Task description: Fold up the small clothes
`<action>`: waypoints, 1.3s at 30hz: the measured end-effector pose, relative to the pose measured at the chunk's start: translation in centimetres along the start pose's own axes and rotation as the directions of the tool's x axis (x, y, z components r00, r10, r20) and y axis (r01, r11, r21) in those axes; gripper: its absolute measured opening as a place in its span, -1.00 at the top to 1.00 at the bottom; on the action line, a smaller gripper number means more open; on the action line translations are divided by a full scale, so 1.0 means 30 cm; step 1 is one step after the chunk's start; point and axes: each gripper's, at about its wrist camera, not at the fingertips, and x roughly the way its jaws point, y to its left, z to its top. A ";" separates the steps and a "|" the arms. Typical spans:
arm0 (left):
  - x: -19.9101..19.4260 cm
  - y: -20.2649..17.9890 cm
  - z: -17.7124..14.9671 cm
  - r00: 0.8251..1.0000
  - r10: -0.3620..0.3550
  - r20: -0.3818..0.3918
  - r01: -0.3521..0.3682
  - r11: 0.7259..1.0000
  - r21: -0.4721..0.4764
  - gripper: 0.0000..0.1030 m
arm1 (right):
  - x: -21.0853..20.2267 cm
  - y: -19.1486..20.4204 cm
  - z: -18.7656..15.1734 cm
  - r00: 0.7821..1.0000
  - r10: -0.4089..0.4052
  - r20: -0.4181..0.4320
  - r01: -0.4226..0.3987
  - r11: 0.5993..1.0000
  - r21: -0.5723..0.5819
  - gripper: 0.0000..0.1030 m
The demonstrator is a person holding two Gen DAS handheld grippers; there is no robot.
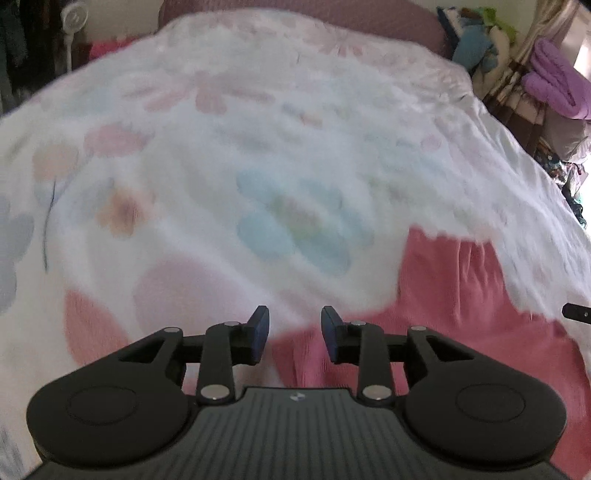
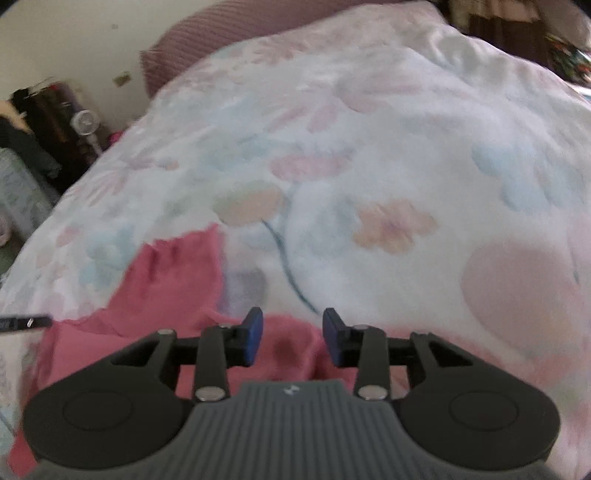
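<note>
A pink knitted garment (image 1: 443,295) lies spread on a white bed cover with pastel flowers (image 1: 258,147). My left gripper (image 1: 294,334) hovers over the garment's left edge, jaws open, with nothing pinched between the blue pads. The tip of the other gripper (image 1: 576,312) pokes in at the right edge. In the right wrist view the same garment (image 2: 173,280) stretches away to the left over the bed cover (image 2: 369,147). My right gripper (image 2: 292,336) stands open above a rumpled part of it, pads apart and off the cloth. The left gripper's tip (image 2: 26,322) shows at the far left. Both views are blurred.
A mauve pillow (image 1: 369,18) lies at the head of the bed. Piled clothes and a folded purple blanket (image 1: 554,81) stand beside the bed's right side. A white fan (image 2: 85,122) and dark hanging clothes (image 2: 37,122) are on the left side.
</note>
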 end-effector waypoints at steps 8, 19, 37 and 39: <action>0.178 -0.168 0.157 0.987 -0.129 -0.097 0.141 0.980 0.138 0.14 | 0.190 0.127 0.161 0.989 0.123 -0.082 -0.131 0.987 -0.093 0.37; 0.426 -0.241 0.179 0.962 -0.223 -0.160 0.228 0.974 0.014 0.33 | 0.435 0.193 0.255 0.974 0.180 -0.134 -0.189 0.980 -0.059 0.68; -0.045 -0.310 -0.031 0.944 -0.305 -0.123 0.325 0.805 0.497 0.93 | -0.025 0.291 0.098 0.925 0.294 -0.241 -0.377 0.798 -0.471 1.00; -0.053 -0.335 -0.114 0.952 -0.265 -0.156 0.306 0.770 0.560 0.92 | -0.049 0.315 0.014 0.926 0.254 -0.278 -0.370 0.752 -0.545 1.00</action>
